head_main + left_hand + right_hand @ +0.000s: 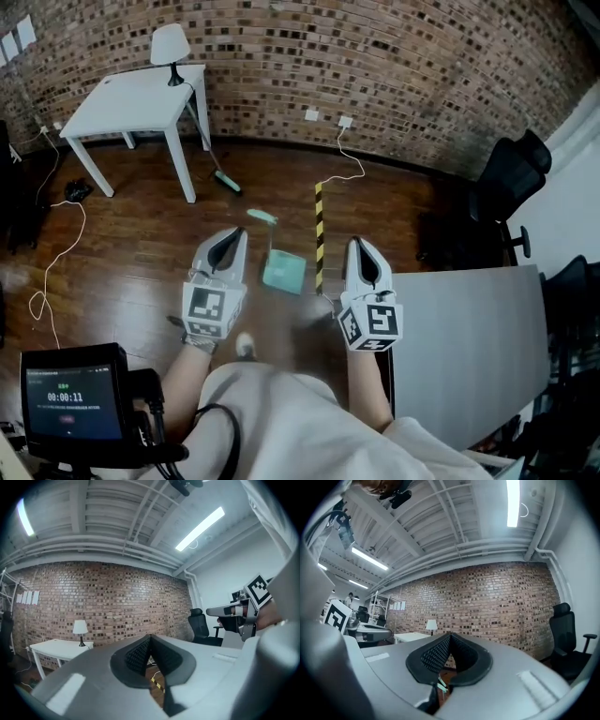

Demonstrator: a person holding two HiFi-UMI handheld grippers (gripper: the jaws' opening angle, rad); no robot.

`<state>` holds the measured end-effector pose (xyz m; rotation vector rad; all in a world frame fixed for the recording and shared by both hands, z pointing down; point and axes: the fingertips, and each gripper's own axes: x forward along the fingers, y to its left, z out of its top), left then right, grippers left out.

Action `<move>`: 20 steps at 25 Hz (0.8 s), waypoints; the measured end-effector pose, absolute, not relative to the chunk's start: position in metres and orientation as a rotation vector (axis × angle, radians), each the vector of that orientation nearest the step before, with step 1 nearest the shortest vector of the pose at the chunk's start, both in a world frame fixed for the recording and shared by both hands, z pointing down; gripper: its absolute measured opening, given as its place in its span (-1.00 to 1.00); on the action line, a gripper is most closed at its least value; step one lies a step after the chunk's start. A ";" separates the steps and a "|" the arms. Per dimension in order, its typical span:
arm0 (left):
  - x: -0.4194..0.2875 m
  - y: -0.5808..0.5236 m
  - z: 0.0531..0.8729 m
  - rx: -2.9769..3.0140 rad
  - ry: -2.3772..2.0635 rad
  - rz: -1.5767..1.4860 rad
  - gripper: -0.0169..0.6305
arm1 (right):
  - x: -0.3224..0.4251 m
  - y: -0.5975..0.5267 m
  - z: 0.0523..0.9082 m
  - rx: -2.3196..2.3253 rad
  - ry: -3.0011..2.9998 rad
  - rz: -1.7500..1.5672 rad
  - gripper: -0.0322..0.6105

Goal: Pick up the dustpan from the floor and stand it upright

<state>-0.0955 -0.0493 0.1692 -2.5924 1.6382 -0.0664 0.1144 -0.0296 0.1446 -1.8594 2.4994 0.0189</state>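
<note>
A teal dustpan (283, 272) lies flat on the wooden floor, its handle (262, 217) pointing away toward the brick wall. My left gripper (231, 238) hovers to its left and my right gripper (360, 247) to its right, both held level above the floor and apart from the pan. In the left gripper view the jaws (150, 640) are shut with nothing between them. The right gripper's jaws (450, 638) are shut and empty too, and a sliver of the teal dustpan (440, 685) shows below them.
A broom (214, 155) leans on a white table (131, 103) bearing a lamp (170, 49). A yellow-black tape strip (319, 234) runs beside the pan. A grey tabletop (469, 337) and an office chair (511, 183) stand at the right; cables (56, 272) trail at the left.
</note>
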 end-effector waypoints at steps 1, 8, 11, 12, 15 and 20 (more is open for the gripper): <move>-0.087 -0.028 0.165 -2.589 1.623 -0.069 -0.95 | 0.116 -0.010 0.140 -1.848 2.505 0.039 -0.86; -0.048 0.130 0.163 -2.545 1.658 -0.029 -0.95 | 0.129 0.147 0.117 -1.715 2.589 0.148 -0.86; -0.025 0.199 0.174 -2.548 1.649 -0.074 -0.95 | 0.151 0.213 0.129 -1.723 2.594 0.112 -0.86; -0.021 0.218 0.176 -2.551 1.651 -0.087 -0.95 | 0.158 0.231 0.132 -1.731 2.590 0.091 -0.86; -0.019 0.271 0.175 -2.564 1.670 -0.114 -0.95 | 0.171 0.278 0.139 -1.748 2.588 0.012 -0.86; -0.027 0.320 0.171 -2.575 1.687 -0.149 -0.95 | 0.167 0.319 0.132 -1.749 2.583 -0.018 -0.86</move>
